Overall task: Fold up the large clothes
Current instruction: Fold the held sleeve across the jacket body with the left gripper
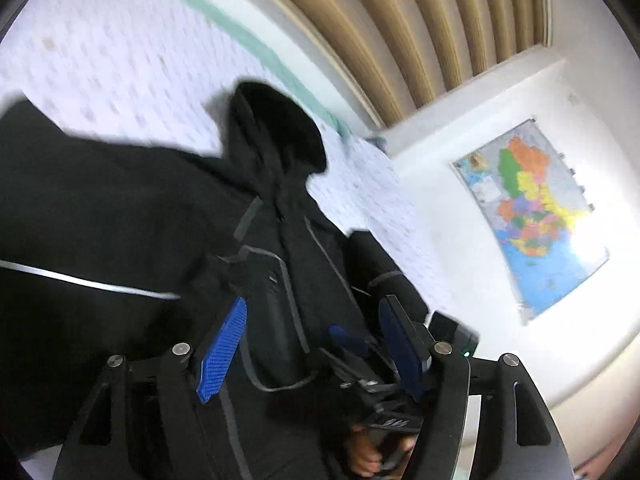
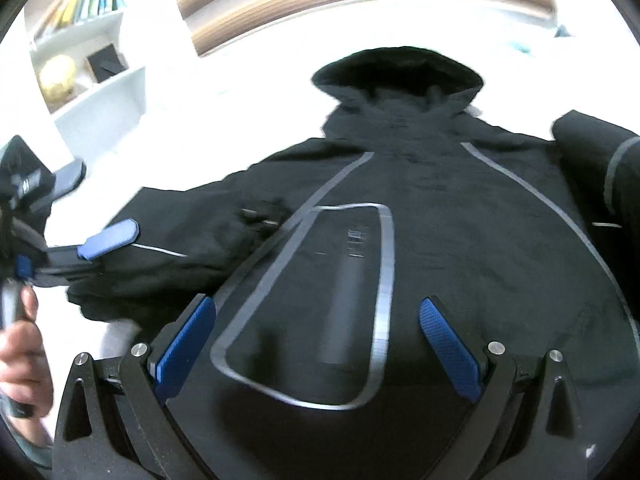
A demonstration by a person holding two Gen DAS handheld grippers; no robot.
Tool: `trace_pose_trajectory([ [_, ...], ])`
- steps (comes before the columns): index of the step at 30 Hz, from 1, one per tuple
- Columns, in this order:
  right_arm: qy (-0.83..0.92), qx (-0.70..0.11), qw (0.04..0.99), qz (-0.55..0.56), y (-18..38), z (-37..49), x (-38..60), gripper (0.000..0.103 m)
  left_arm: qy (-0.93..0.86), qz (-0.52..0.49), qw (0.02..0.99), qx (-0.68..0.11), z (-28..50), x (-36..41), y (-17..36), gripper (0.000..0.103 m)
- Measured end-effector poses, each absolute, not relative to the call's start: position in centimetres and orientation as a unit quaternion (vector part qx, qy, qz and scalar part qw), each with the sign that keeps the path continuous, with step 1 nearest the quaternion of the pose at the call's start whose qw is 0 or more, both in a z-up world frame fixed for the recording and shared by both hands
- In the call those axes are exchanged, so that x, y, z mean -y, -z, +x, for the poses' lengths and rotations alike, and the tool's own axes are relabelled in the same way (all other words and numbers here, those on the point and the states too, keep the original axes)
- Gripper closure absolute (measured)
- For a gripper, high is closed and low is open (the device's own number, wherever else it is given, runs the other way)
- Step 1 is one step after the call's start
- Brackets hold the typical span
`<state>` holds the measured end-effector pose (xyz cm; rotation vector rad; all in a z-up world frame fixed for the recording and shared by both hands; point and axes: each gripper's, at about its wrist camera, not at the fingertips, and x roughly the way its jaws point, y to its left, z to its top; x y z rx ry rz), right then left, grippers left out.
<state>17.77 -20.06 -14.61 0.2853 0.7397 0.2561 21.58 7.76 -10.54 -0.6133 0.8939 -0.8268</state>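
A black hooded jacket (image 2: 440,216) with grey reflective piping lies spread front-up on a bed (image 1: 120,64) covered in a pale patterned sheet, its hood (image 2: 396,76) at the far end.

At the left, a bookshelf (image 2: 92,44) stands beyond the bed. A hand (image 2: 20,344) holds the left gripper (image 2: 88,212) over the jacket's left sleeve (image 2: 168,248); its fingers stand spread, with nothing pinched between the blue pads (image 1: 222,350).

Over the middle of the jacket the right gripper (image 2: 320,344) hovers near the grey-outlined chest panel (image 2: 320,300), its fingers spread wide and empty.

At the right, the other sleeve (image 2: 596,168) lies folded over the jacket's side. In the left wrist view a colourful map (image 1: 532,216) hangs on the white wall beyond, beside beige curtains (image 1: 420,20).
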Motion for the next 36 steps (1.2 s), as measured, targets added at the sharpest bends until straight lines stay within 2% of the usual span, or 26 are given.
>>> trace_pose_trajectory([
  [4,-0.149,-0.398,0.891,0.162,14.5,22.2,17.4,0.005,0.238,-0.186,0.857,-0.417,19.8,-10.2,8.9,0.033],
  [7,-0.167,-0.44,0.858,0.207,16.4,25.9,15.7,0.008,0.138,-0.129,0.88,-0.436,19.3,-11.8,9.2,0.033],
  [8,-0.175,-0.463,0.84,0.223,17.5,27.2,15.0,0.014,0.131,-0.13,0.88,-0.437,19.2,-12.5,9.4,0.033],
  [9,-0.178,-0.471,0.834,0.224,18.2,27.7,14.6,0.04,0.131,-0.136,0.879,-0.438,19.3,-13.0,9.4,0.033],
  [10,-0.182,-0.466,0.837,0.221,18.0,27.8,14.2,0.061,0.131,-0.146,0.877,-0.439,19.2,-13.6,9.5,0.033],
  [13,-0.165,-0.411,0.883,0.154,14.8,25.9,13.6,0.069,0.121,-0.151,0.876,-0.441,18.7,-14.5,9.2,0.033],
  [20,-0.059,-0.3,0.951,0.048,6.1,20.5,20.0,0.07,0.142,-0.129,0.886,-0.422,18.2,-11.0,6.5,0.033],
  [24,0.021,-0.295,0.955,0.019,4.5,19.4,25.6,0.071,0.165,-0.111,0.886,-0.419,19.2,-6.9,6.0,0.033],
  [29,0.136,-0.317,0.938,-0.033,6.8,19.6,31.6,0.071,0.193,-0.085,0.871,-0.444,21.4,-0.7,8.0,0.033],
  [32,0.114,-0.375,0.92,-0.005,10.0,20.8,34.4,0.071,0.192,-0.063,0.862,-0.466,23.0,2.4,10.8,0.033],
  [36,0.103,-0.421,0.898,-0.08,15.1,21.6,33.5,0.071,0.177,-0.035,0.849,-0.496,24.5,4.9,15.4,0.033],
])
